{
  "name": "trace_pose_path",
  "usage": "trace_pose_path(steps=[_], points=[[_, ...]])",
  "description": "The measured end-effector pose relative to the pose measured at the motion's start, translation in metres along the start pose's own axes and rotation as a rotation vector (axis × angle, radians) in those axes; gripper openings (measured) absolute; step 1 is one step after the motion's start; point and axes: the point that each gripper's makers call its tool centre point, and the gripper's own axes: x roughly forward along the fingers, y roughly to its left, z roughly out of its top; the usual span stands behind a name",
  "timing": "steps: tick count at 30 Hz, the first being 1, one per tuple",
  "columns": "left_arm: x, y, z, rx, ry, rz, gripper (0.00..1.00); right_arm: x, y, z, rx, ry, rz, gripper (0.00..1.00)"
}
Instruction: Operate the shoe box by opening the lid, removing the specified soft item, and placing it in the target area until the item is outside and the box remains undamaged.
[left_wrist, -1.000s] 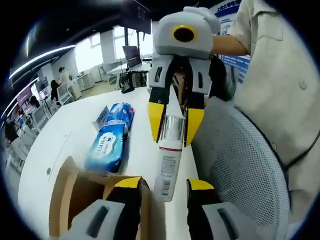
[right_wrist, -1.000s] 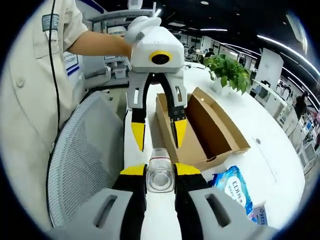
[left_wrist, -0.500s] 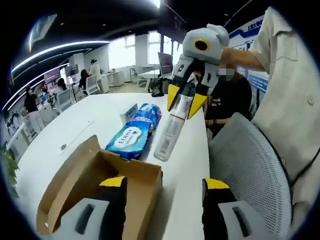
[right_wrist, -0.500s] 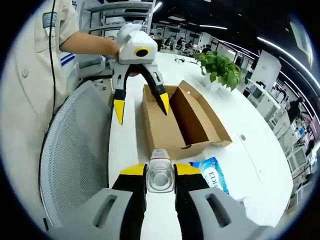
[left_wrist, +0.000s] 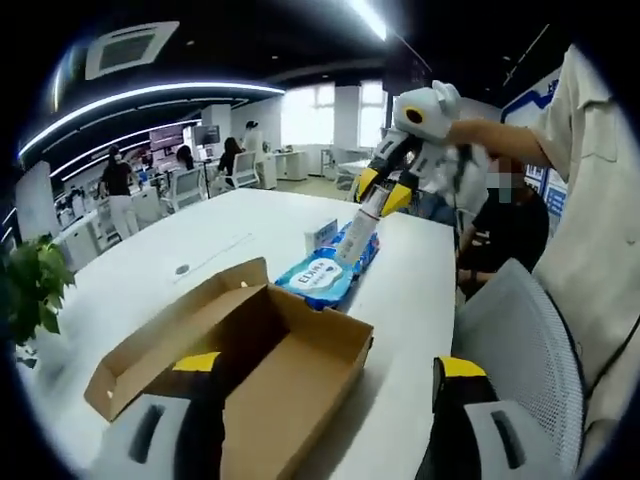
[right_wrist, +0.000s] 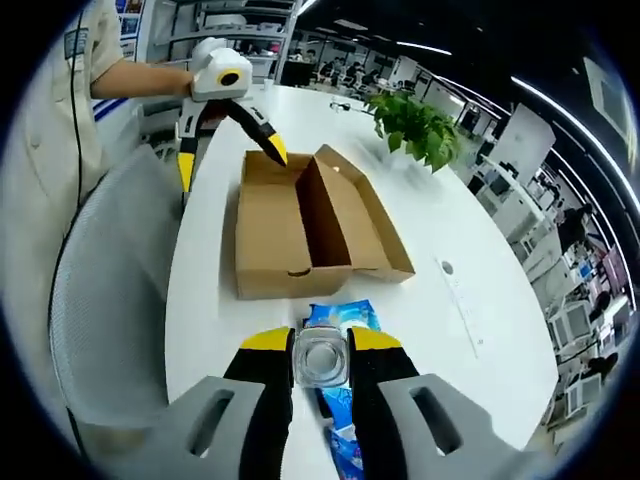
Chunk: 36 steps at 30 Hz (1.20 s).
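The right gripper (right_wrist: 320, 365) is pinching a clear plastic bottle (left_wrist: 357, 228) by its upper end, its long axis hanging down over the blue soft tissue packs (left_wrist: 322, 277). The left gripper (left_wrist: 325, 395) is standing with jaws spread beside the open brown cardboard shoe box (right_wrist: 300, 225) on the white table (right_wrist: 200, 290), well apart from the bottle.

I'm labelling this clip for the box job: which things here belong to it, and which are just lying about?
Part of the job:
- shoe box, lid open, on the white table
- bottle, gripped by the right claw
- left claw, open by the box
- blue tissue packs, possibly

Lying about:
- potted plant
- mesh chair
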Motion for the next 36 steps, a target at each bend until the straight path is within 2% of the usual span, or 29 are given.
trace_pose_path(steps=[10, 16, 24, 36], points=[[-0.022, 0.013, -0.008, -0.045, -0.025, 0.098, 1.00, 0.009, -0.035, -0.005, -0.026, 0.052, 0.022, 0.17], [-0.035, 0.015, -0.017, -0.090, -0.025, 0.139, 1.00, 0.015, -0.052, -0.009, -0.042, 0.082, 0.031, 0.18], [-0.056, 0.025, -0.020, -0.119, -0.049, 0.210, 1.00, 0.030, -0.080, -0.023, -0.072, 0.142, 0.048, 0.18], [-0.074, 0.030, -0.030, -0.162, -0.055, 0.263, 1.00, 0.055, -0.096, -0.037, -0.103, 0.194, 0.090, 0.18]])
